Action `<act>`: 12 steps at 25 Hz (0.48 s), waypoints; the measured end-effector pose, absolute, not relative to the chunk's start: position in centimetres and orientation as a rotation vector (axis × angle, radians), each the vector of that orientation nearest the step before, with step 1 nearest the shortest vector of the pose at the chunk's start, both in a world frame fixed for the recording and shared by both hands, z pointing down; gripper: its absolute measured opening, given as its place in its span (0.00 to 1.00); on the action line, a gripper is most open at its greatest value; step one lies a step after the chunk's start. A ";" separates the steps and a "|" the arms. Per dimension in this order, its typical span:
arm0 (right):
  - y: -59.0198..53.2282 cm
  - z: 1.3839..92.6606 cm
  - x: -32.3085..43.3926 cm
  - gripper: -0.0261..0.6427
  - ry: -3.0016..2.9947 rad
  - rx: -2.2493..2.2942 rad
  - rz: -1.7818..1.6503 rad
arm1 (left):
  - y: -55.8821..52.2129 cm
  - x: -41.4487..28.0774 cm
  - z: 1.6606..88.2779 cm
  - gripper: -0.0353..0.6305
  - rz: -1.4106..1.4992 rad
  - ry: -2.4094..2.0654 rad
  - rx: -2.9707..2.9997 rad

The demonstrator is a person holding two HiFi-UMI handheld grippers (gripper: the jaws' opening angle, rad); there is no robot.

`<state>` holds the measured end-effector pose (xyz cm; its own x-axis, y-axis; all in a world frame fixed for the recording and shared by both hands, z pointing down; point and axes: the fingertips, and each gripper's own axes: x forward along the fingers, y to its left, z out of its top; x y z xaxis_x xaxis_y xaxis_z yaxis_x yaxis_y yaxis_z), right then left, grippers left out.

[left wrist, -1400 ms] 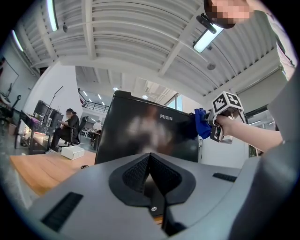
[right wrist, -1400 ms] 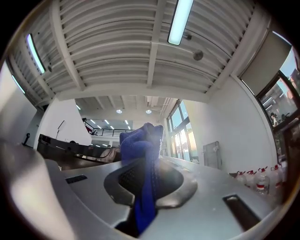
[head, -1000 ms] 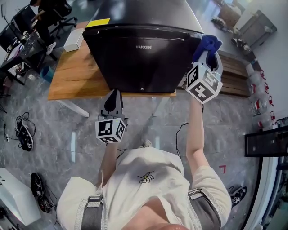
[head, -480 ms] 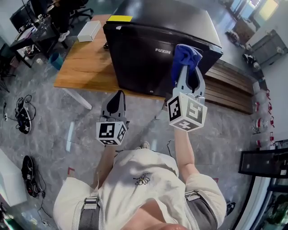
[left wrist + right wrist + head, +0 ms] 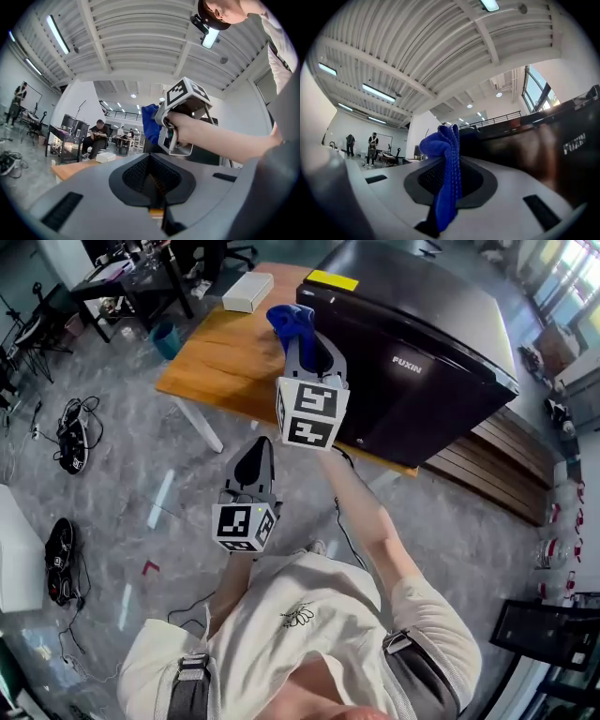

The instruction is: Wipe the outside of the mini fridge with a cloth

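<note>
The black mini fridge [image 5: 441, 352] stands on a wooden table [image 5: 220, 362]; its dark side fills the right of the right gripper view [image 5: 553, 140]. My right gripper [image 5: 298, 338] is shut on a blue cloth [image 5: 289, 322], held up by the fridge's left front corner; whether the cloth touches the fridge I cannot tell. The cloth [image 5: 446, 168] hangs pinched between the jaws. My left gripper [image 5: 255, 457] is shut and empty, lower down over the floor, in front of the table. From the left gripper view [image 5: 152, 180] I see the right gripper [image 5: 180, 117] and cloth [image 5: 150, 123] above.
A white box [image 5: 247, 292] lies on the table's far left end. A yellow sticker [image 5: 332, 279] marks the fridge top. Cables [image 5: 73, 432] and shoes [image 5: 58, 568] lie on the grey floor at left. Desks with seated people [image 5: 96, 136] stand beyond.
My right gripper with the blue cloth has swept leftward across the fridge's front, from its right corner to its left corner. The head view has swung, too. The left gripper stays low.
</note>
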<state>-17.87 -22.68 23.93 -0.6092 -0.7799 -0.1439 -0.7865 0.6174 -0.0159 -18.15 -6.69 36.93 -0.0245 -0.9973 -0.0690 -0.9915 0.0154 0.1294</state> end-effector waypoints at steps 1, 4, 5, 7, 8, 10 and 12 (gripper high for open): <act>-23.0 23.9 -18.6 0.13 2.697 -1.332 0.083 | -6.2 -18.8 37.0 0.06 -0.220 -2.231 2.140; -23.5 23.7 -19.6 0.13 2.680 -1.365 0.067 | -5.0 -20.7 37.1 0.06 -0.228 -2.286 2.065; -23.6 23.6 -19.7 0.13 2.675 -1.378 0.077 | -4.6 -21.2 37.2 0.06 -0.229 -2.300 2.044; -23.6 23.6 -19.6 0.13 2.661 -1.414 0.121 | -4.1 -21.9 37.2 0.06 -0.223 -2.320 2.021; -23.7 23.6 -19.4 0.13 2.652 -1.434 0.138 | -3.9 -22.0 37.1 0.06 -0.215 -2.327 2.020; -23.9 23.7 -18.6 0.13 2.634 -1.469 0.159 | -3.9 -21.9 37.0 0.06 -0.194 -2.334 2.031; -23.9 23.6 -17.7 0.13 2.617 -1.498 0.190 | -4.2 -21.7 36.9 0.06 -0.187 -2.329 2.051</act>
<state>-17.72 -23.89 23.62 -0.5032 -0.8480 -0.1662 -0.8632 0.5025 0.0492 -21.70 -4.16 36.85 -0.1290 -0.9901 -0.0549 -0.9862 0.1224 0.1113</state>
